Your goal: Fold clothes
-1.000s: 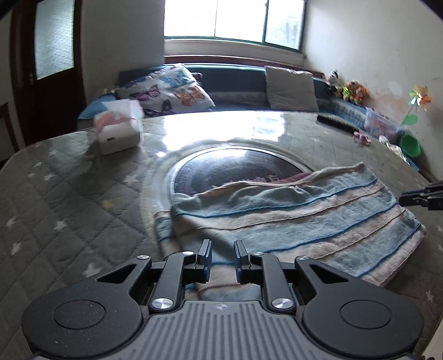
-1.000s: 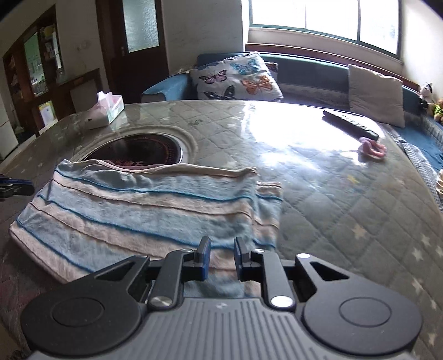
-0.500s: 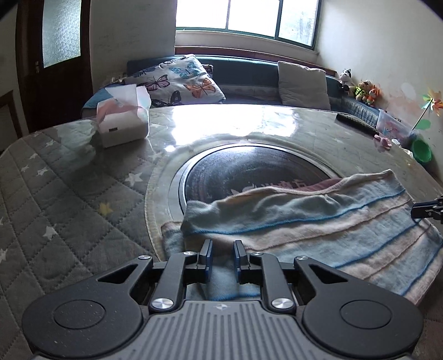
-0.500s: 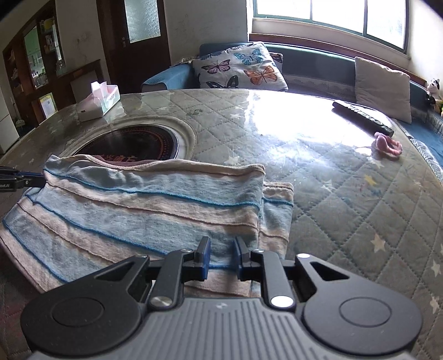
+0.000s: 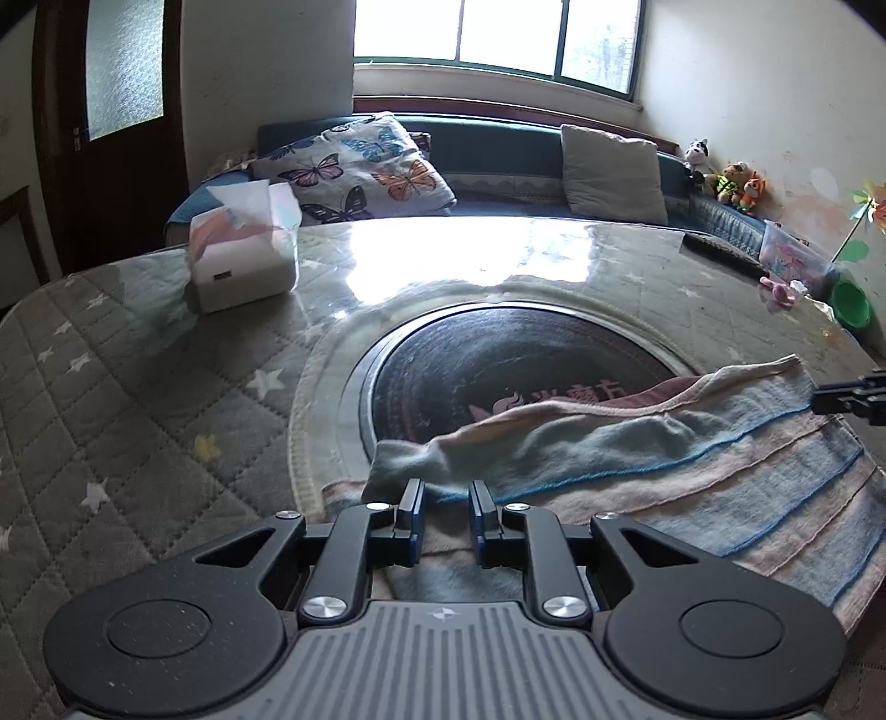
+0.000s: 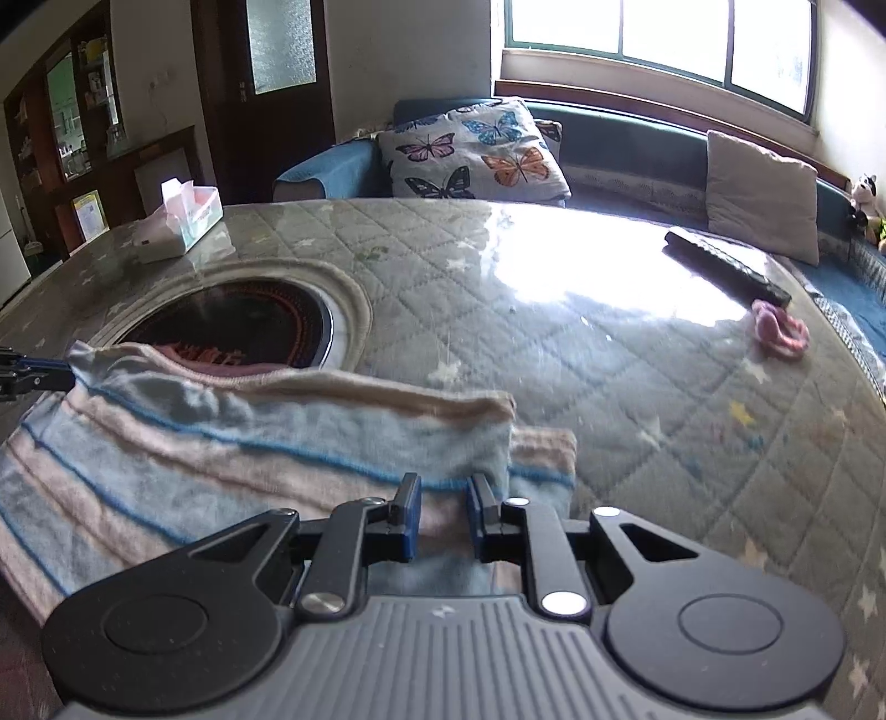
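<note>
Behind the striped towel (image 5: pixel 664 471) both grippers' fingers (image 5: pixel 412 507) (image 6: pixel 408 512) grip lie a tissue box (image 5: pixel 243 260) and remote (image 6: pixel 725 268).

Ahead of the tool, a wide window (image 5: pixel 493 44) pours daylight onto the glossy quilted table (image 6: pixel 609 354), leaving a bright glare. Under the window runs a blue sofa (image 6: pixel 626 144) with a butterfly pillow (image 6: pixel 470 149) and a grey cushion (image 6: pixel 761 191). To the left stands a dark wooden door (image 5: pixel 111 127) with frosted glass. The right-hand wall (image 5: pixel 747 83) is pale and scuffed.
</note>
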Demonstrator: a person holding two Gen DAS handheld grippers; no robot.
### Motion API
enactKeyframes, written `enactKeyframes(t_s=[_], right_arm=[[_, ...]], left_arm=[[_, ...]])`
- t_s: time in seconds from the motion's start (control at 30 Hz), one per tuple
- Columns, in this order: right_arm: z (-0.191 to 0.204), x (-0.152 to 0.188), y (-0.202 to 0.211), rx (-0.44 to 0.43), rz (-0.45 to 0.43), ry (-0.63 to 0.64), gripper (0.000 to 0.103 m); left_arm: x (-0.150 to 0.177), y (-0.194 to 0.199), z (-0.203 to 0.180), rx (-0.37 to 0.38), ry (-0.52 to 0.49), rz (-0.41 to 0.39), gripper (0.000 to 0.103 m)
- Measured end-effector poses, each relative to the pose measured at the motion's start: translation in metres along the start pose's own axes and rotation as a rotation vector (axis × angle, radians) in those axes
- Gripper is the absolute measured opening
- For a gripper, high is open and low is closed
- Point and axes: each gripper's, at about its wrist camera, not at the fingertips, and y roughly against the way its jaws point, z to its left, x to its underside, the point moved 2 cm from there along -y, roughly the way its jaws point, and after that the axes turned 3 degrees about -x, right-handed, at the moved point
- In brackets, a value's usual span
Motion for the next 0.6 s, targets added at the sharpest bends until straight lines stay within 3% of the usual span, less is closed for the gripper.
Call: enactKeyframes(t_s=[0.4, 0.6], right_arm=[[-0.004, -0.020, -0.028, -0.001, -0.012, -0.016, 0.017], [-0.006, -0.025, -0.040, -0.001, -0.012, -0.028, 0.017]], left_arm=[[-0.014, -0.010, -0.009, 0.019, -0.016, -0.003, 0.020], [-0.018, -0.030, -0.012, -0.002, -0.016, 0.035, 0.020]])
